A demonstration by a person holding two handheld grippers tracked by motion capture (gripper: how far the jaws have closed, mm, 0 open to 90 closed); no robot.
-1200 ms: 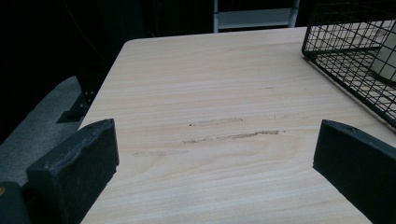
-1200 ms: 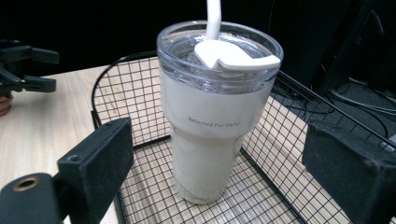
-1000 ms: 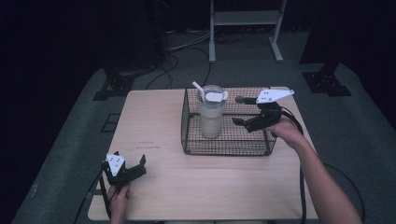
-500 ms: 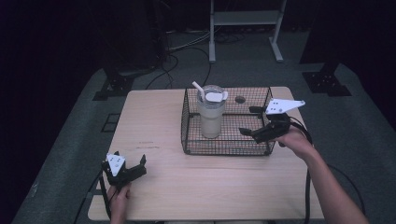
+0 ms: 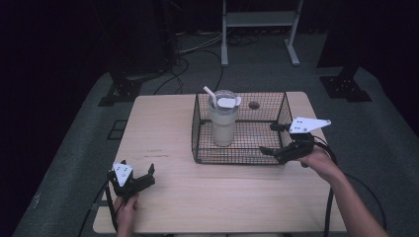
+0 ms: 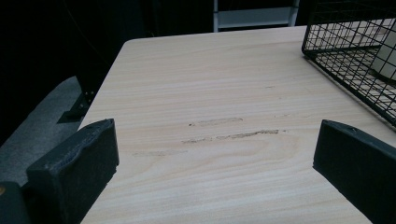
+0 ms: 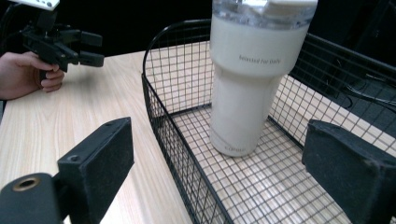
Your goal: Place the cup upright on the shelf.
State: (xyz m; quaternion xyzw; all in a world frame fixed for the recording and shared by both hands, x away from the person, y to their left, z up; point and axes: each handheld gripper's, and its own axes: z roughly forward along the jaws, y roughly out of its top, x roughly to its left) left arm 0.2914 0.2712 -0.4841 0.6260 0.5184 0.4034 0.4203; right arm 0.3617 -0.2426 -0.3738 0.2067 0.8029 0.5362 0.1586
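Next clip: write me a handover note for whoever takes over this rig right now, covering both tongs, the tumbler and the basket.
Left tongs: open, empty, resting near the table's front left corner.
Right tongs: open, empty, at the right end of the wire basket, jaws straddling its wall.
Tumbler: upright inside the basket, lid and straw on, not gripped by anything.
Done: tumbler sits in the basket.
Left: probably grasping the basket's right end or reaching in for the tumbler; which one isn't clear from here.

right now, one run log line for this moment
tumbler: upright in wire basket | right tongs: open, at basket's right end | left tongs: open, on table
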